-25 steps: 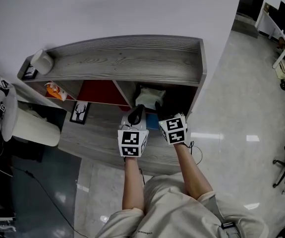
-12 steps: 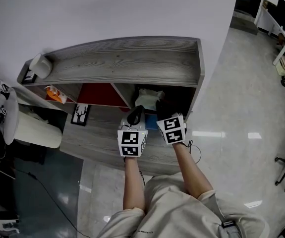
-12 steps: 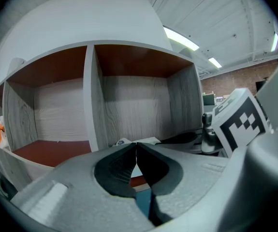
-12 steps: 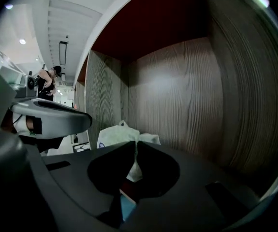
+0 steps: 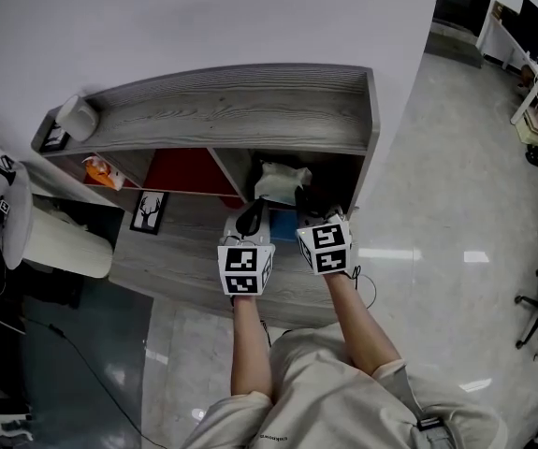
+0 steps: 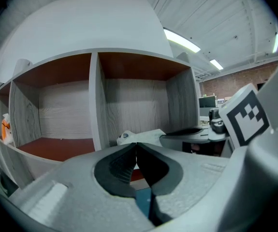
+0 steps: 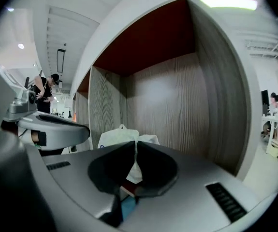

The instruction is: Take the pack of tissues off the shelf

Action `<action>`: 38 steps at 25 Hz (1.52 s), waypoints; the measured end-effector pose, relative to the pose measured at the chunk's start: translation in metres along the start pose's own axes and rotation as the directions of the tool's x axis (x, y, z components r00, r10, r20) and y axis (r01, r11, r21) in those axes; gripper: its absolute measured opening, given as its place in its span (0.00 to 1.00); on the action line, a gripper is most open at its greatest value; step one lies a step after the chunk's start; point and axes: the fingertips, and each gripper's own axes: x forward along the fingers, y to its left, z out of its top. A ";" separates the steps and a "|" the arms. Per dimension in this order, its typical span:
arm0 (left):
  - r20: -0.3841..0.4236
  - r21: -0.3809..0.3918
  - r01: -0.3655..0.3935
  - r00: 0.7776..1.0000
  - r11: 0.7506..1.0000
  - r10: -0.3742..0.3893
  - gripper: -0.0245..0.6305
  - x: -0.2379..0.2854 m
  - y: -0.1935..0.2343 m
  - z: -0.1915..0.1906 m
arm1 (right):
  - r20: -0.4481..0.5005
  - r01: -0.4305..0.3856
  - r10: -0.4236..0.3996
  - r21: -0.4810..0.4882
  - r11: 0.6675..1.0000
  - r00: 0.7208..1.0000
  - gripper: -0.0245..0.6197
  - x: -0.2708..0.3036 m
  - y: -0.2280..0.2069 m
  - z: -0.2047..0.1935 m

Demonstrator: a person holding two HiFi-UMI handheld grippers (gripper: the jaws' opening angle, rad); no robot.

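The white pack of tissues [image 5: 281,181] lies in the shelf's right-hand compartment [image 5: 339,171], also seen in the left gripper view [image 6: 141,136]. My right gripper [image 5: 306,199] reaches into that compartment. Its jaws have just been closing, and in the right gripper view [image 7: 135,144] they stand pinched on the pack's [image 7: 119,135] white wrapper, which shows between them. My left gripper [image 5: 254,216] hovers just left of it in front of the divider, with its jaws [image 6: 136,145] shut and nothing between them.
The grey wooden shelf [image 5: 231,110] stands against the wall, with a white roll [image 5: 79,117] on its top at the left. An orange packet [image 5: 100,169] lies in the left compartment and a deer picture [image 5: 149,211] on the lower board. A blue item [image 5: 283,224] sits under the pack.
Both grippers stay almost where they were at the right compartment. The pack has not left its place.
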 end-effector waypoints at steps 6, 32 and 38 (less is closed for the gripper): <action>-0.014 -0.011 0.003 1.000 1.000 -0.003 0.05 -0.009 -0.008 -0.011 | 0.062 -0.008 0.005 0.041 0.999 0.998 0.08 -0.018 0.000 0.008; -0.063 -0.056 0.032 0.997 0.998 -0.036 0.05 -0.139 -0.056 -0.057 | 0.075 -0.050 0.041 0.120 0.992 0.996 0.08 -0.144 0.061 -0.032; -0.054 -0.104 -0.010 0.999 0.995 0.004 0.05 -0.192 -0.062 -0.070 | 0.070 -0.072 0.065 0.114 0.991 0.995 0.08 -0.188 0.090 -0.048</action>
